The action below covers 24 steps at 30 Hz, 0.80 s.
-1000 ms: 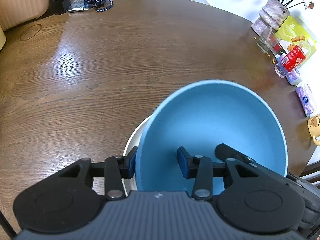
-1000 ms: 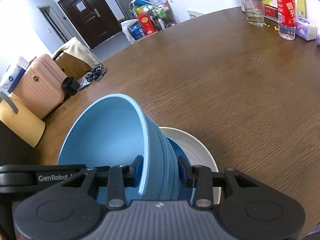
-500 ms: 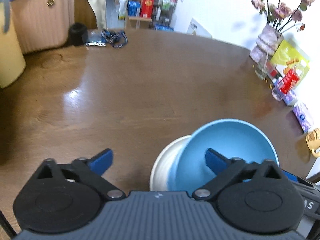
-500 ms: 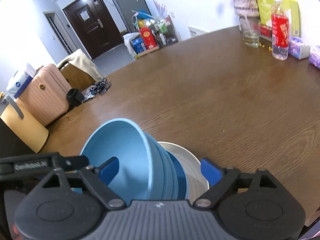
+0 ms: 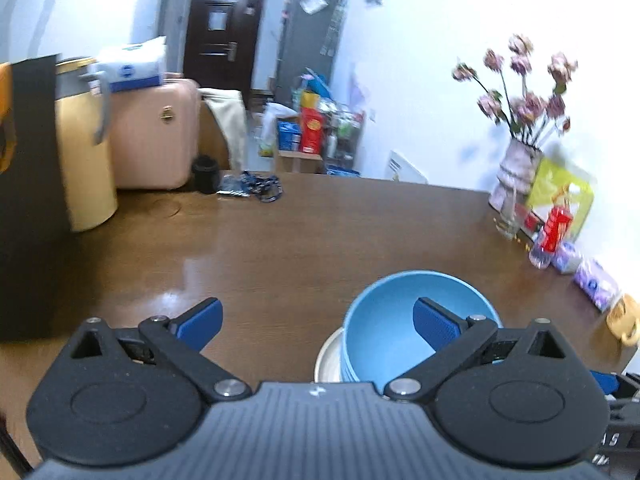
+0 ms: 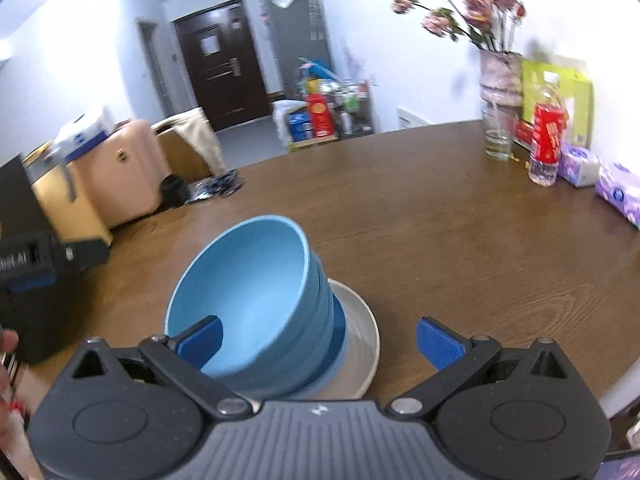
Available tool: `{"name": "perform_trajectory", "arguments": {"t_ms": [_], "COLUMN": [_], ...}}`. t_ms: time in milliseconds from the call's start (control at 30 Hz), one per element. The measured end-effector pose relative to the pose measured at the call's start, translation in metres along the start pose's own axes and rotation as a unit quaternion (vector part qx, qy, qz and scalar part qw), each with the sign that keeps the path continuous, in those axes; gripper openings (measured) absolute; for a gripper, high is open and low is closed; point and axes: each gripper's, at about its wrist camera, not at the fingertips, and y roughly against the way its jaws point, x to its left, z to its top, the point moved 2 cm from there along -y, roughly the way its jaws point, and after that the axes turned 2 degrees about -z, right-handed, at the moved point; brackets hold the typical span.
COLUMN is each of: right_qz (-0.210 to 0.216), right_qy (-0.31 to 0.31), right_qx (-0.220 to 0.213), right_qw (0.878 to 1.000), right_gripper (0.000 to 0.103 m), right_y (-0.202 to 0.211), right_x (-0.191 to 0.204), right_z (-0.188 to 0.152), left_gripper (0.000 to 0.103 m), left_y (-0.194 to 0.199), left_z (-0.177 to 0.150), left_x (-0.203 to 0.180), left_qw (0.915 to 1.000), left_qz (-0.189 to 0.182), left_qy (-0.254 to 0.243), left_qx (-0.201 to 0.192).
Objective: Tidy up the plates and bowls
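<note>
In the left wrist view, the left gripper is being held wide open with nothing between its blue pads, raised above the wooden table. The stack of blue bowls is being seen from above, at the near right, partly hidden behind the right-hand finger; only a sliver of the white plate under it is being shown here. A wide stretch of bare table is lying open to the left and far side of the stack. At the right edge a vase of flowers, a glass and a red-labelled bottle are standing well apart from the bowls. Beyond the far edge a pink suitcase and a dark door are being seen.

In the right wrist view, the right gripper is likewise being held wide open and empty. Here the side of the stack of blue bowls is being shown, several rims nested and tilted leftward, resting on the white plate, whose right rim is plainly visible. The left pad is overlapping the top bowl in the picture; whether it is touching cannot be told. The left gripper's body is being seen at the far left. Open table is lying to the right, as far as the tissue packs.
</note>
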Motion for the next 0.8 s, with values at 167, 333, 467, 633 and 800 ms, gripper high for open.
{"name": "perform_trajectory", "arguments": {"t_ms": [167,333,467,633,800], "right_qz": [0.020,0.035,0.039,0.038,0.035], "right_qy": [0.042,0.064,0.079,0.085,0.079], "right_qx": [-0.022,-0.036,-0.047,-0.056,-0.063], "right_qw": [0.999,0.997,0.995,0.994,0.994], "right_gripper": [0.103,0.103,0.103,0.103,0.103], "right_y": [0.037,0.067,0.085,0.099,0.102], "right_x": [-0.015,-0.033,-0.046,-0.064,-0.077], "right_z": [-0.016,-0.034,-0.046,-0.056,-0.056], "left_gripper": [0.103,0.103,0.103,0.103,0.103], "left_y": [0.039,0.082,0.106,0.125,0.134], "left_z": [-0.033,-0.066,-0.086,-0.100,-0.107], "left_x": [-0.016,-0.026,-0.037,-0.047,-0.052], "left_qw": [0.9995,0.9983,0.9974,0.9965,0.9959], "left_qz": [0.024,0.045,0.059,0.068,0.072], "left_qy": [0.021,0.032,0.027,0.028,0.029], "left_qx": [-0.003,-0.019,-0.032,-0.040,-0.048]}}
